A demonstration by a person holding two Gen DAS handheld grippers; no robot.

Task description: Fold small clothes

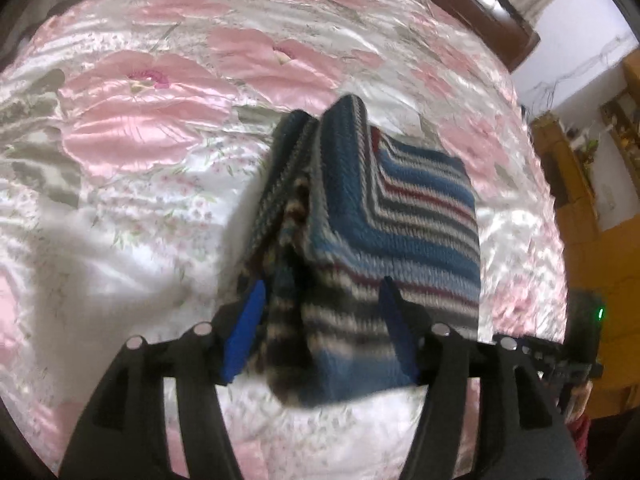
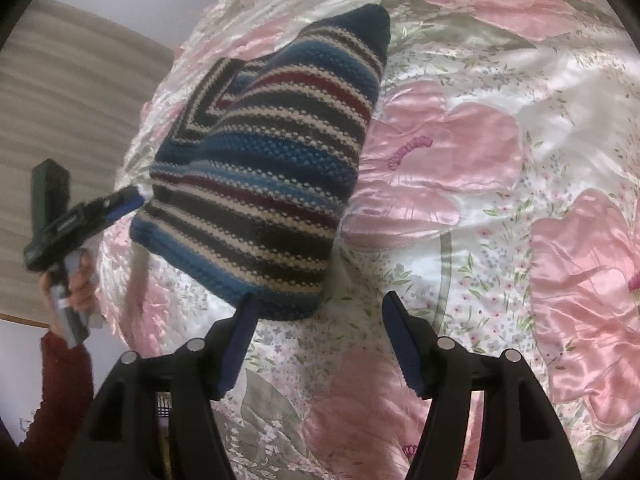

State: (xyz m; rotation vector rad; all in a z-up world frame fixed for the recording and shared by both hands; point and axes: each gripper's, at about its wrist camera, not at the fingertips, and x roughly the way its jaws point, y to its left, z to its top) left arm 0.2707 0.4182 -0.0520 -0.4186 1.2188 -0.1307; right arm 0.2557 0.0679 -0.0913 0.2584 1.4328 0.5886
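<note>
The folded knitted garment with blue, white, black and dark red stripes (image 1: 360, 216) lies on the shiny pink floral satin bedspread (image 1: 140, 128). The left gripper (image 1: 320, 300) has its blue fingers wide apart around the near edge (not clamping it). The right gripper (image 2: 316, 312) is released, just beside the garment.
</note>
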